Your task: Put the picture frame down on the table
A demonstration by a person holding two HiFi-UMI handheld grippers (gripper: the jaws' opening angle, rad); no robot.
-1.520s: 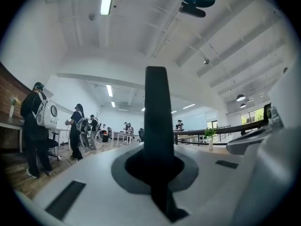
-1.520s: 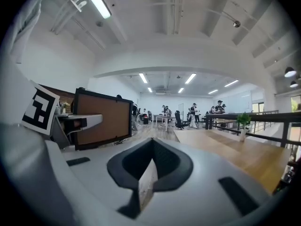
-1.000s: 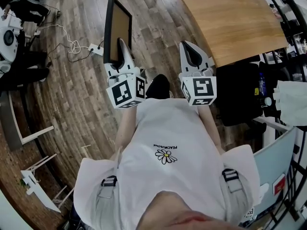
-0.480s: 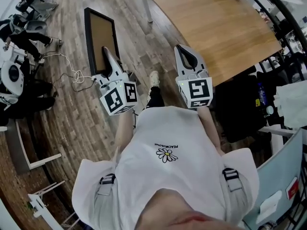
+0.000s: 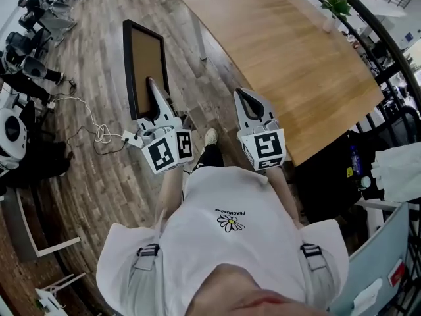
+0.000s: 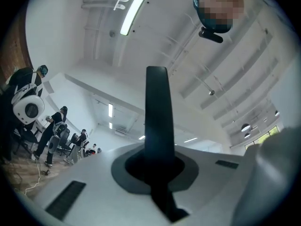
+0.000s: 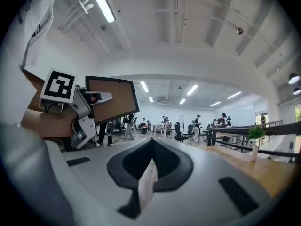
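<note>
The picture frame [image 5: 146,61], black-rimmed with a brown board face, hangs edge-up over the wooden floor, left of the table [image 5: 296,51]. My left gripper [image 5: 152,87] is shut on its lower part. In the left gripper view the frame's dark edge [image 6: 157,112] stands upright between the closed jaws. My right gripper [image 5: 245,97] is level beside it, near the table's front edge, shut with nothing in it. The right gripper view has its jaws [image 7: 146,185] pressed together, with the left gripper [image 7: 70,105] and frame [image 7: 110,98] at its left.
A power strip and white cable [image 5: 99,133] lie on the floor at left, near chairs and seated people [image 5: 26,78]. A small plant [image 5: 337,5] stands at the table's far side. A black chair [image 5: 329,163] and a railing are to the right.
Both grippers have moved forward with the frame towards the table. The table now fills more of the head view, and the frame sits higher and further out.
</note>
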